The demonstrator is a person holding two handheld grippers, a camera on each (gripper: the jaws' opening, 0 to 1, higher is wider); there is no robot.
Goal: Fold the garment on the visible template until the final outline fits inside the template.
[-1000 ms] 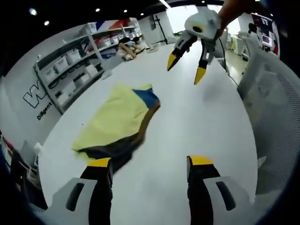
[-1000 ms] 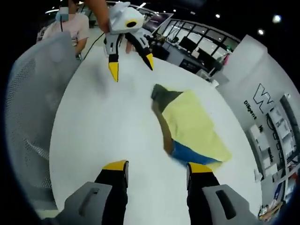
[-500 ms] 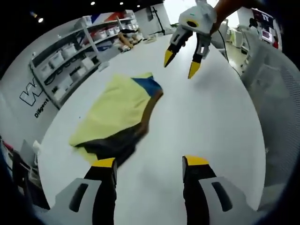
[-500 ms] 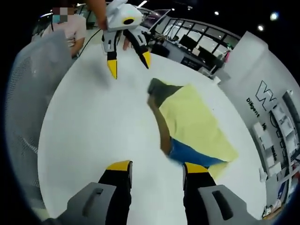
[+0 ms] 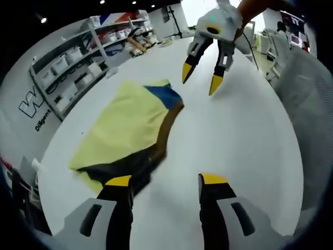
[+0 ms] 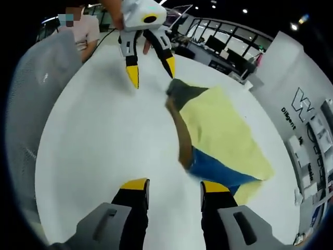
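The garment (image 5: 130, 133) is found lying on the white table (image 5: 234, 135), already folded into a compact yellow shape with a blue patch and a dark edge showing; no template outline can be made out, so the fit cannot be confirmed. The left gripper (image 5: 164, 182) and right gripper (image 6: 169, 186) are both held released and empty above the table just beside the garment, and further folding or a final check is judged to remain.
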